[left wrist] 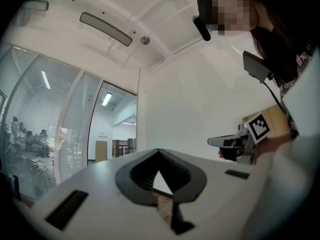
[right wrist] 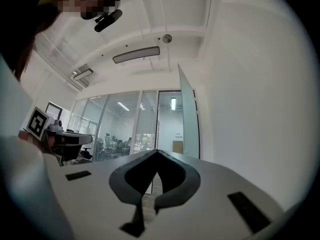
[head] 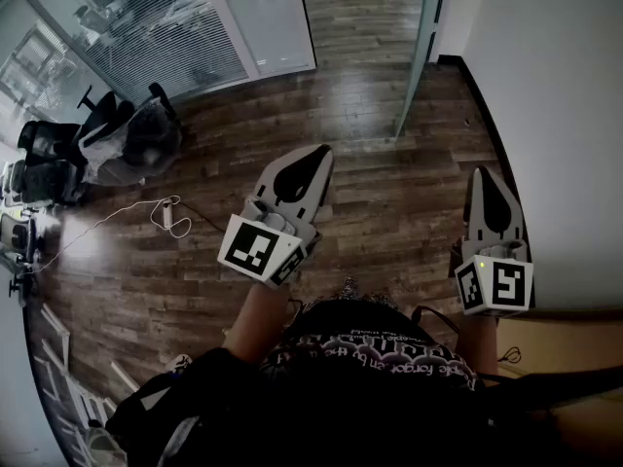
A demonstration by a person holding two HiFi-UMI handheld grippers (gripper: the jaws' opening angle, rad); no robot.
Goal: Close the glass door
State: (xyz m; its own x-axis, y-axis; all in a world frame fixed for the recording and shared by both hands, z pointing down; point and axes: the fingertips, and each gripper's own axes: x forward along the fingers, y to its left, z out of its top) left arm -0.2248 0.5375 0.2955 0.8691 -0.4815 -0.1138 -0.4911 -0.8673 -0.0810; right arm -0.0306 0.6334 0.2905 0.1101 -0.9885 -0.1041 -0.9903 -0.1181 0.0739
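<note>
**Dark planks, white wall, glass**

Under me runs a dark wooden plank floor (head: 370,154), with a plain white wall (head: 555,95) on my right. Ahead-left stand blind-covered glass partitions (head: 165,27) (office chairs (head: 127,139) nearby). A long ceiling light (right wrist: 136,54) hangs overhead.

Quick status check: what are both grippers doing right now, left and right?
Left gripper: jaws closed, holding nothing.
Right gripper: jaws closed, holding nothing.

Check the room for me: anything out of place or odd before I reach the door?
A white cord lies loose across the floor left of the left gripper, away from the open glass door. Nothing else stands out.
</note>
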